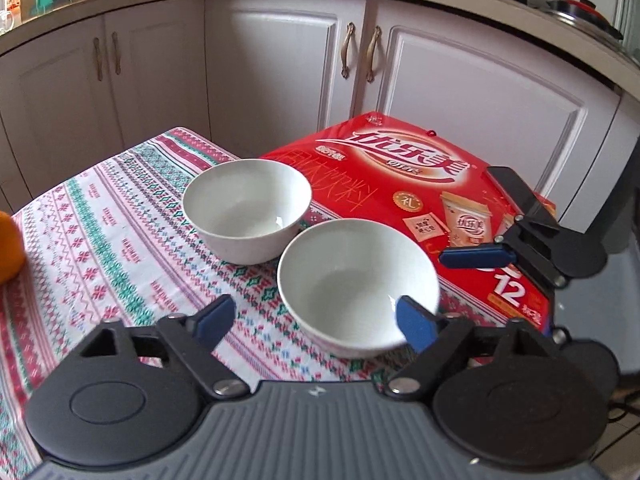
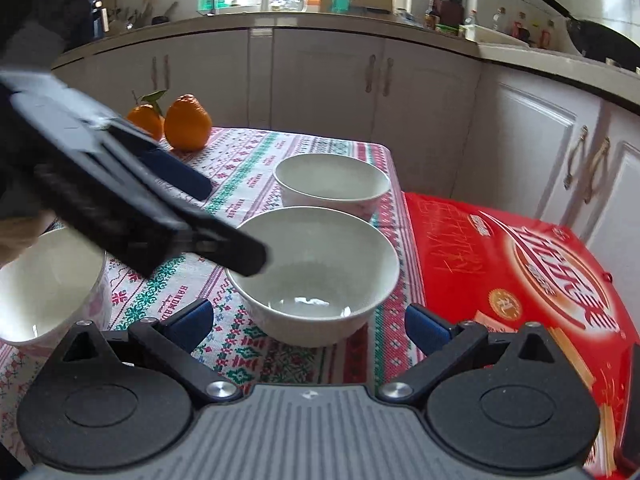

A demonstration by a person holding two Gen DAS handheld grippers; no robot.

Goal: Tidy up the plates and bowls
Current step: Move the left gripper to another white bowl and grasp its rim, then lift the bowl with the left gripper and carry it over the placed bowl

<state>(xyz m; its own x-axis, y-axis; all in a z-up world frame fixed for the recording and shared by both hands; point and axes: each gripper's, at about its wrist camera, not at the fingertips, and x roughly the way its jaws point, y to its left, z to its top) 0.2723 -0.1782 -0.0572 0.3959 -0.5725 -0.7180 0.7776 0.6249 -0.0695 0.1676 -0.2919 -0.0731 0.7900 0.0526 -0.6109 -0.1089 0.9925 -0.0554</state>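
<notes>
Only right wrist view shows oranges (image 2: 176, 122), third bowl (image 2: 48, 280).

The 3 bowls are white: the near bowl (image 2: 316, 276), the far bowl (image 2: 332, 182) and the left bowl (image 2: 44, 284). They sit on a tablecloth (image 1: 100, 240) with white, red and green stripes full of little diamonds and snowflake shapes, and next to it is a bright red box (image 1: 400, 184) with white and gold letters and a white 12. The 2 oranges (image 2: 176, 120) are orange with green leaves, the cupboards (image 1: 280, 72) are white with brown handles, and both grippers are black with blue fingertips (image 1: 214, 318).
</notes>
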